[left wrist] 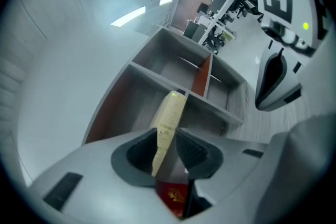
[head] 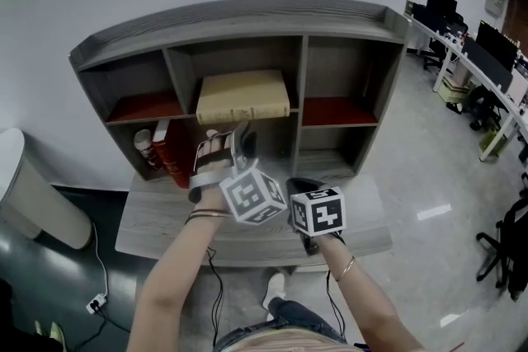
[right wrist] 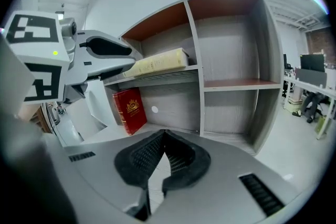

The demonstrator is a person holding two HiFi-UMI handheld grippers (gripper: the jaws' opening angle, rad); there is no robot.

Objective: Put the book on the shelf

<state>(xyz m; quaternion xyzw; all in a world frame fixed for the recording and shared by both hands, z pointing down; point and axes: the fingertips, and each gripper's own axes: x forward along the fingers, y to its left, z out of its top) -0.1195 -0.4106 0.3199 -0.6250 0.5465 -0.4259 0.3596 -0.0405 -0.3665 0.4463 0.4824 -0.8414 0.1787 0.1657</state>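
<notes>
Grey wood-grain covers both the tabletop (head: 157, 231) and the shelf unit (head: 239, 16) that stands on it against a white wall. At the far left a white rounded object (head: 33, 194) sits on the dark floor. In the unit's lower left compartment a red book (head: 171, 154) stands upright. The beige book (head: 243, 97) lies flat on the shelf board of the upper centre compartment, its spine facing out. The left gripper (left wrist: 167, 136) reaches roughly level to that front edge, and its fingers (left wrist: 191, 149) have narrowed onto the spine, pinching the book between them. Just to its right, lower and over the tabletop, the right gripper (right wrist: 163, 136) points into the lower centre compartment. Its fingers (right wrist: 142, 157) are pressed together at the tips with nothing between them. At the far right, well apart from the shelf unit, stand office desks (head: 487, 66) with dark monitors.
</notes>
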